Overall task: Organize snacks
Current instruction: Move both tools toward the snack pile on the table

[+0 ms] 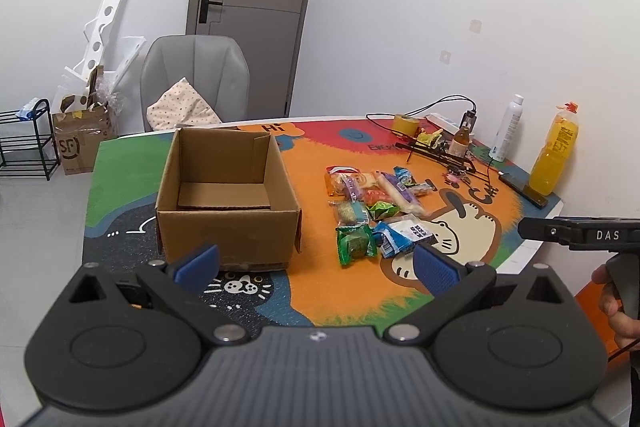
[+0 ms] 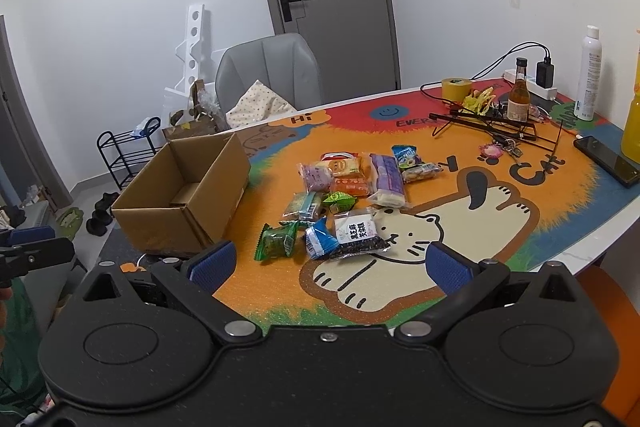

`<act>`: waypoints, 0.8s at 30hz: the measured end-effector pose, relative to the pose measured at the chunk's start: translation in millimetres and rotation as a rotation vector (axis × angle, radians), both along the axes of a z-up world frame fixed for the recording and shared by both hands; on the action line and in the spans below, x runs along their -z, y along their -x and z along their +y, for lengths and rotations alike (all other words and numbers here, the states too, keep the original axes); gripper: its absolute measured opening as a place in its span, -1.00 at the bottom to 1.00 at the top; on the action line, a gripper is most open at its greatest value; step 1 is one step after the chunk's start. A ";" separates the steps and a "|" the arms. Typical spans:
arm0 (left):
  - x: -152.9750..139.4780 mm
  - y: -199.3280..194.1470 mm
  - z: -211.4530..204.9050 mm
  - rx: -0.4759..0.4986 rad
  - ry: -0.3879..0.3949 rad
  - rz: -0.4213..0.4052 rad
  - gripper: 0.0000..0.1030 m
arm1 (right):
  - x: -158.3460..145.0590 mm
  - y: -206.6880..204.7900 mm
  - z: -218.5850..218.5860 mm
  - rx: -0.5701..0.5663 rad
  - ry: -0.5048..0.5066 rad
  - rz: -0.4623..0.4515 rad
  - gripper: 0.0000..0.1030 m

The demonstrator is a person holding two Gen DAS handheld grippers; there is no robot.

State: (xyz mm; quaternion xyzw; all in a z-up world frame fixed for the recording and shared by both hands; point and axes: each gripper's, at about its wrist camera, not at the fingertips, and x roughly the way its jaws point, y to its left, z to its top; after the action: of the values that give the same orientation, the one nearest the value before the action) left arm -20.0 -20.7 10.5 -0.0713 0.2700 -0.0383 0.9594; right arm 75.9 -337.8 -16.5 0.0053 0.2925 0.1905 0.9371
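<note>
Both grippers hovered above the near edge of the surface (image 2: pixel 560 211), which was covered by a colourful cartoon-cat mat. The left gripper (image 1: pixel 316 265) had its blue-padded fingers (image 1: pixel 200 261) spread wide with nothing between them, and the right gripper (image 2: pixel 328 263) stood the same way, its fingers (image 2: pixel 444 267) parted and empty.

In the left wrist view, an open cardboard box (image 1: pixel 228 195) sat at about 11 o'clock from the gripper, its interior bare. The pile of snacks (image 1: pixel 372 211) lay at about 1 o'clock, well apart from the box. Nearest in that pile were a green packet (image 1: pixel 356 243) and a blue packet (image 1: pixel 394 239), just beside each other.

In the right wrist view, the snacks sat at 12 o'clock, straight ahead of the fingers, with a clear bag of dark seeds (image 2: pixel 360 235) closest and a purple long packet (image 2: pixel 386 179) farther back. The box lay at about 10 o'clock there.

At 2 o'clock, toward the far corner, stood a roll of yellow tape (image 2: pixel 456 89), a small brown bottle (image 2: pixel 519 95), a white spray can (image 2: pixel 588 75) and a black phone (image 2: pixel 608 161).
</note>
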 end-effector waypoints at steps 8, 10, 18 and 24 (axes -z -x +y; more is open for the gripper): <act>3.4 -5.9 -2.9 -0.014 0.008 -0.018 0.99 | 3.9 -9.2 -2.5 0.013 0.011 0.005 1.00; 3.4 -9.2 -2.7 -0.015 0.016 -0.021 0.98 | 6.5 -12.0 -2.8 0.014 0.015 0.008 1.00; 13.9 -28.5 -9.2 -0.016 0.014 -0.029 0.95 | 17.2 -31.2 -15.9 0.044 -0.033 0.015 1.00; 23.1 -47.7 -18.3 -0.022 0.002 -0.026 0.95 | 30.4 -46.8 -21.6 0.056 -0.030 0.025 1.00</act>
State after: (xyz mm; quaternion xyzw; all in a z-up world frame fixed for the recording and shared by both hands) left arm 27.7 -39.0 -12.6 -0.0749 0.2567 -0.0290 0.9632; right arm 122.7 -359.4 -46.9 0.0298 0.3009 0.1683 0.9382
